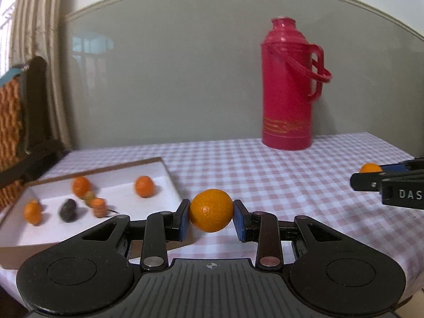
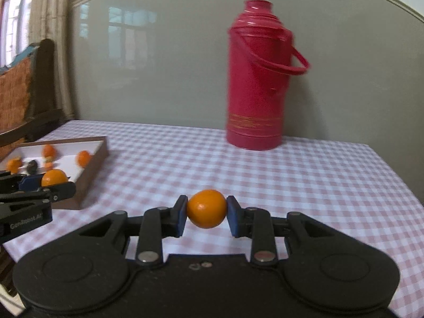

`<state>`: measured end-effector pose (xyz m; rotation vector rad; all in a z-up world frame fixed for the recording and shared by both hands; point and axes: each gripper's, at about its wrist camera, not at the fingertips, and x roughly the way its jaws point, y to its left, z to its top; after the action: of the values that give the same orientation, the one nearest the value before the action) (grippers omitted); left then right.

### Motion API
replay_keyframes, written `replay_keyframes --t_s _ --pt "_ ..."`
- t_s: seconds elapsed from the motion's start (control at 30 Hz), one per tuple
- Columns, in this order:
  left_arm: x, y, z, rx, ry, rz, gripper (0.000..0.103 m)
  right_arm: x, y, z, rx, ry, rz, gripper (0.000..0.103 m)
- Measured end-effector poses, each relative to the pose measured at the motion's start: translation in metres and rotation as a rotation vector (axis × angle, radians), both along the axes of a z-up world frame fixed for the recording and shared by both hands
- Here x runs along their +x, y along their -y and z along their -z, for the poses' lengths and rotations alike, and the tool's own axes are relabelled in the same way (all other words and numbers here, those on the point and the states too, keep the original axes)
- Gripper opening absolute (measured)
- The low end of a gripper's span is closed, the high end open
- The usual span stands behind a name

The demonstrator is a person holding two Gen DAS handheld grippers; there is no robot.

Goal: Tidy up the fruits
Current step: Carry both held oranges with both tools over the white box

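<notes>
While left gripper jaws pinch round orange tangerine stem-end toward camera, right gripper jaws pinch second tangerine; shallow brown-rimmed white cardboard tray holds three more

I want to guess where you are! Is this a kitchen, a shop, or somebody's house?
Probably a room in somebody's house, maybe a dining corner. A table with a pink checked tablecloth holds a red thermos flask, a curtained window is on the left, and a wooden chair stands beside it.
</notes>
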<state>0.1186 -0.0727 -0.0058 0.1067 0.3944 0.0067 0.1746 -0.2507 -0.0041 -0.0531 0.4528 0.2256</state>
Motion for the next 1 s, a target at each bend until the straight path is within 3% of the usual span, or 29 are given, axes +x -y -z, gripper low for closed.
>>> replay_keyframes --t_s 0.37,0.73,1.0 --pt "-0.029 -0.054 -0.010 0.020 0.036 -0.112 0.034 -0.010 -0.068 -0.012 0.011 0.048 -0.200 0.023" --pt "-0.041 -0.117 -0.014 0.019 0.052 -0.252 0.034 -0.015 -0.118 -0.015 0.004 0.080 -0.323 0.023" --pt "-0.047 -0.148 -0.016 0.003 0.070 -0.303 0.034 -0.018 -0.150 -0.018 -0.005 0.100 -0.377 0.023"
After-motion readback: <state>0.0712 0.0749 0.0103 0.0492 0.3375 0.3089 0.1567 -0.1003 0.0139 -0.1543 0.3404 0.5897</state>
